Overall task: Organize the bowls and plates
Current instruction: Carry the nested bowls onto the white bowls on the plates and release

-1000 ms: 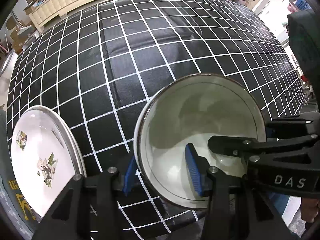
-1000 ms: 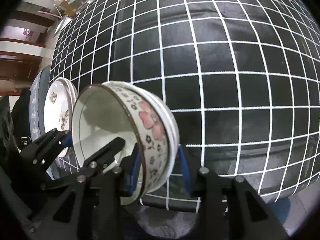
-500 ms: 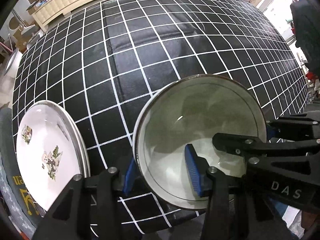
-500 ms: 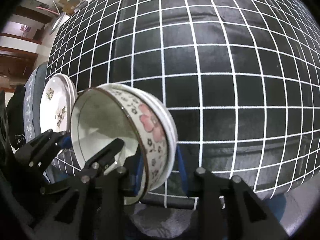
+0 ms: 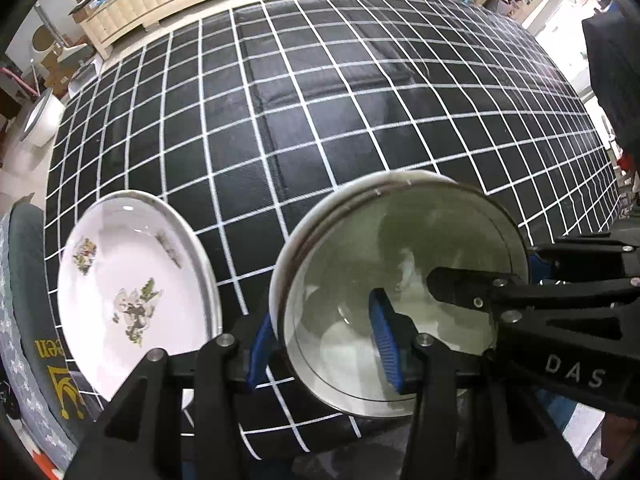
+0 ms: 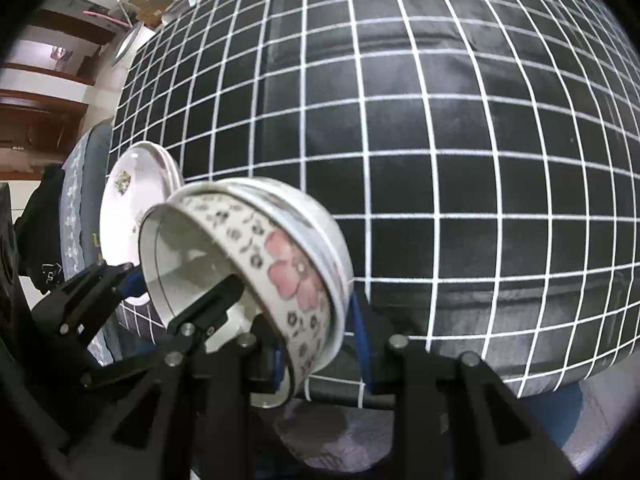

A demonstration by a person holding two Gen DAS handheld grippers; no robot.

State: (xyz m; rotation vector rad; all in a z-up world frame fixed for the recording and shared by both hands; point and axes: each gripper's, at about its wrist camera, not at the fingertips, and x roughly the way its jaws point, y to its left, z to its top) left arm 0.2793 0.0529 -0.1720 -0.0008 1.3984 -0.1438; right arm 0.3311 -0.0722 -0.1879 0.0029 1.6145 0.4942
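Plates (image 5: 132, 292): white stack with green leaf prints, at the left near edge of the table, just left of the bowls; in the right wrist view (image 6: 132, 200) it shows behind the bowls' rim.
Left gripper (image 5: 320, 344): clamped on the near-left rim of the bowls, one blue pad (image 5: 258, 344) outside the wall, the other inside the bowl.
Bowls (image 5: 400, 292): two nested, inner one pale inside with a thin dark rim line; the outer rim peeks out at the upper left. Held tilted above the table's near edge. Seen from the right wrist (image 6: 280, 264), the wall carries a pink flower and small dark blossoms.
Right gripper (image 6: 320, 344): shut across the stacked bowls' wall, opposite the left gripper's hold.
Tablecloth (image 5: 320, 100): black with white grid, covering the table beyond the dishes.
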